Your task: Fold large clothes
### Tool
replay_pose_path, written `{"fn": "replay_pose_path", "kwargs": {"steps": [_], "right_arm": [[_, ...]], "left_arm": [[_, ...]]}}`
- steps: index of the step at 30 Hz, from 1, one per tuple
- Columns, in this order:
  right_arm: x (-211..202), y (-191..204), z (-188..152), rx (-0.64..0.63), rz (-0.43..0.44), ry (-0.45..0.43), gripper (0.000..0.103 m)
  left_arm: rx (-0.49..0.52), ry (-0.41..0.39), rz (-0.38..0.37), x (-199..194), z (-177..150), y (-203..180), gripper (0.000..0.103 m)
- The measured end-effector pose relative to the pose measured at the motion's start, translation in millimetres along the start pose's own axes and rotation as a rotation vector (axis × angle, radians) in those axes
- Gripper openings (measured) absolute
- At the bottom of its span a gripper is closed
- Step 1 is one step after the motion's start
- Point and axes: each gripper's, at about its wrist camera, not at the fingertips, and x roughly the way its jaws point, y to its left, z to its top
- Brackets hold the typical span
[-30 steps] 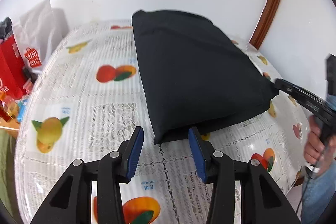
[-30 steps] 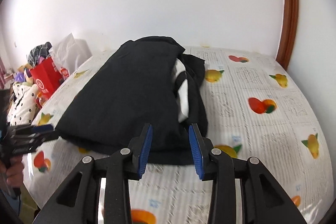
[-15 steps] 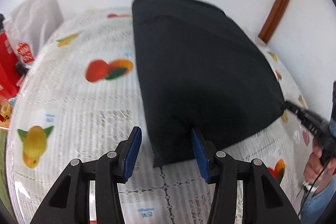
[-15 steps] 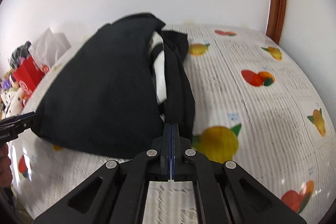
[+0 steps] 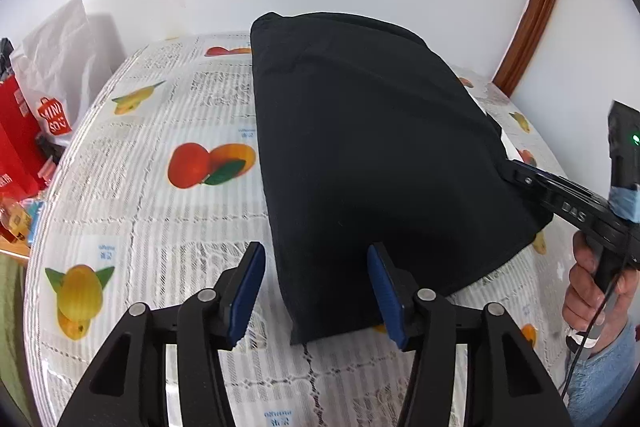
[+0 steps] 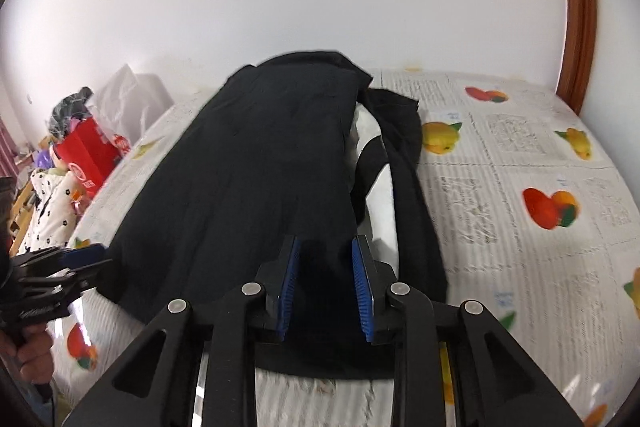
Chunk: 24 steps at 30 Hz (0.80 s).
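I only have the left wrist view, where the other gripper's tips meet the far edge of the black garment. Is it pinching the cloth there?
Observer: No. In the right wrist view the right gripper has its jaws apart; they have just been opening, and the black garment lies between the pads unpinched.
Operator: Is that side all black too?
Observer: No, a white panel shows inside the fold along that edge.
Operator: Anything beside the red bag that I can't see?
Observer: Yes, a white cloth with black dots lies next to the red bag.
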Motion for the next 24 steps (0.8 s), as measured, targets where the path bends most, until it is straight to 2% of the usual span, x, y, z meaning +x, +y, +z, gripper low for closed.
{"fn": "replay_pose_path", "kwargs": {"steps": [1, 2, 3, 5, 8, 11, 15, 24], "right_arm": [[7.3, 0.5, 2.5, 0.008, -0.005, 0.009, 0.024], [11.3, 1.0, 4.4, 0.009, 0.0, 0.013, 0.012], [11.8, 1.5, 5.1, 0.003, 0.0, 0.01, 0.006], [0.1, -2.6, 5.4, -0.011, 0.015, -0.056, 0.004], [-4.5, -11.1, 4.1, 0.014, 0.031, -0.047, 0.003], [-7.5, -8.0, -0.9, -0.037, -0.014, -0.038, 0.003], [-18.5, -11.2, -5.4, -0.064, -0.014, -0.04, 0.004], [-29.1, -16.7, -25.7, -0.052, -0.06, 0.016, 0.017]], "left_arm": [[-0.002, 0.004, 0.006, 1.5, 0.9, 0.0, 0.052], [-0.006, 0.008, 0.01, 2.8, 1.3, 0.0, 0.052], [-0.01, 0.011, 0.014, 3.8, 2.0, -0.7, 0.052], [-0.011, 0.011, 0.024, 3.8, 3.2, -3.0, 0.052], [-0.016, 0.0, 0.048, 1.8, 3.5, -6.5, 0.052], [-0.026, -0.01, 0.071, 0.9, 3.0, -8.1, 0.052], [-0.054, -0.011, 0.078, 2.8, 1.1, -7.4, 0.053], [-0.057, -0.026, 0.099, -0.4, -4.3, -10.2, 0.056]]}}
